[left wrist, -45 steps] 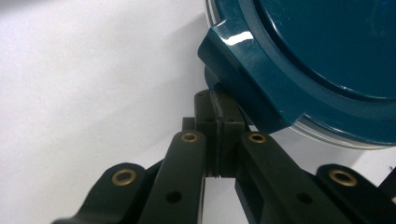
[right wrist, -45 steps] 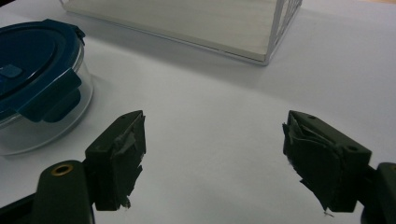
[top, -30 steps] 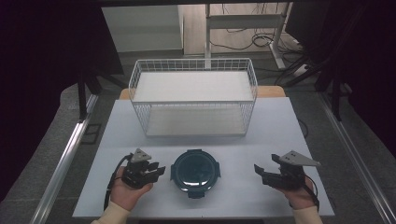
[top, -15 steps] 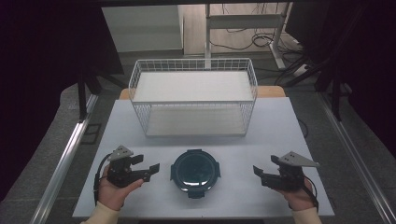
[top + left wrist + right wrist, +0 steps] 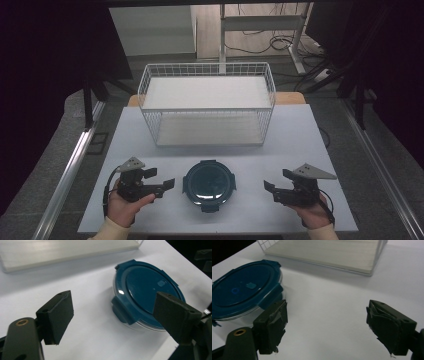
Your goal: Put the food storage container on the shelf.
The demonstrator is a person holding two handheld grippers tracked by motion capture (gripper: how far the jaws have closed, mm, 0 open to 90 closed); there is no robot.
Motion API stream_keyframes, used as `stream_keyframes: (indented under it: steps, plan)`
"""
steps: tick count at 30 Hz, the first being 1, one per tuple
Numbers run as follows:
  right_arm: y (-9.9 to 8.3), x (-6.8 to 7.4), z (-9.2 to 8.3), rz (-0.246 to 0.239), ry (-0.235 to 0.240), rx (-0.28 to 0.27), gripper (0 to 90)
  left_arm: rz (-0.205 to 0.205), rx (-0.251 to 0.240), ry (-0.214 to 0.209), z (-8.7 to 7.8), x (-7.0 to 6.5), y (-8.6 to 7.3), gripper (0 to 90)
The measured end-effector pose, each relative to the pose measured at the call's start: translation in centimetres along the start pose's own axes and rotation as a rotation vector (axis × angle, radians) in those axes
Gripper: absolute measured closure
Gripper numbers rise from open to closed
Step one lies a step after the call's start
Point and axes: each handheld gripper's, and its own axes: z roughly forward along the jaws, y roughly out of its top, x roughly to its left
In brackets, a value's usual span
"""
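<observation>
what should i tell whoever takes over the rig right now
Left tongs: open, holding nothing, jaws just opened wide, pointing at the container from its left.
Right tongs: open, holding nothing, jaws just opened further, on the container's right, apart from it.
Container: round, blue lid clipped on, on the table between both tongs, in front of the wire basket.
Done: nothing visible yet; the container is untouched.
Left: probably grip the container or its lid clips; go by the plan.
</observation>
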Motion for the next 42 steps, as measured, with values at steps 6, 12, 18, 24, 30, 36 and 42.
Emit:
stream_keyframes:
  steps: [6, 12, 18, 24, 30, 36, 42]
  plan:
    - [0.1, 0.9, 0.4, 0.041, 0.034, 0.015, 16.0, -0.013, 0.010, -0.038, 0.6, -0.2, -0.1, 15.8]
    - [0.6, 1.8, 1.1, 0.092, 0.055, 0.033, 15.5, -0.020, 0.018, -0.074, 1.0, -0.1, 0.4, 16.1]
    - [1.3, 3.0, 3.1, 0.163, 0.133, 0.069, 14.7, -0.077, 0.043, -0.153, 2.5, 0.2, 1.4, 16.3]
    - [2.0, 4.5, 6.0, 0.193, 0.191, 0.128, 12.6, -0.121, 0.061, -0.191, 3.9, 0.5, 1.7, 16.4]
    - [2.1, 4.7, 8.2, 0.242, 0.256, 0.166, 12.1, -0.187, 0.088, -0.202, 4.5, 1.2, 0.6, 16.5]
    - [1.7, 4.7, 9.3, 0.287, 0.305, 0.208, 11.2, -0.214, 0.109, -0.218, 5.4, 1.3, 0.2, 16.5]
    - [1.3, 4.9, 10.1, 0.322, 0.334, 0.235, 10.8, -0.266, 0.128, -0.254, 6.3, 1.2, -0.7, 16.0]
